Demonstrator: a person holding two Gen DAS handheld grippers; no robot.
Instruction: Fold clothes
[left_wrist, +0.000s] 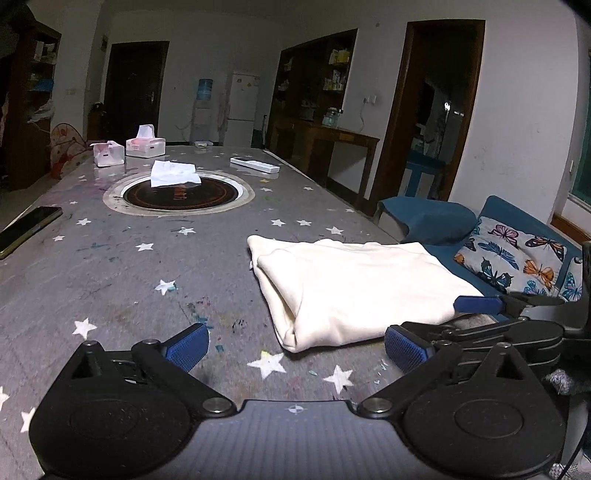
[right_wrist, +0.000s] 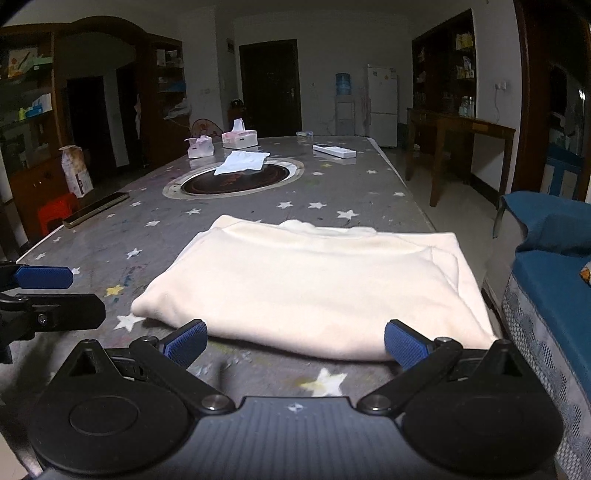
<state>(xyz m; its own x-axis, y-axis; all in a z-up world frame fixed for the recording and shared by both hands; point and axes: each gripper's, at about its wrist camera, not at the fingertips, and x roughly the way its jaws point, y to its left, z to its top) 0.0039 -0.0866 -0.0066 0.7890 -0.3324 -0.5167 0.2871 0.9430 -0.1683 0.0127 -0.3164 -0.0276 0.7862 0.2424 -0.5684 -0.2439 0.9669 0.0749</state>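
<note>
A cream garment (right_wrist: 306, 284) lies folded into a thick rectangle on the grey star-patterned table (right_wrist: 229, 221). My right gripper (right_wrist: 295, 345) stands open just in front of the garment's near edge, nothing between its blue pads. In the left wrist view the same cream garment (left_wrist: 354, 288) lies ahead and to the right. My left gripper (left_wrist: 295, 345) is open over bare table, left of the garment's near corner. The right gripper's blue fingertip (left_wrist: 476, 303) shows at the garment's right side, and the left gripper's blue fingertip (right_wrist: 44, 277) shows at the far left of the right wrist view.
A round inset hotplate (right_wrist: 236, 179) with a white tissue (right_wrist: 242, 162) sits mid-table. Tissue boxes (right_wrist: 239, 137), a white remote (right_wrist: 334, 150) and a dark phone (left_wrist: 26, 230) lie further off. A blue sofa (right_wrist: 554, 258) with a butterfly cushion (left_wrist: 513, 254) borders the table's right edge.
</note>
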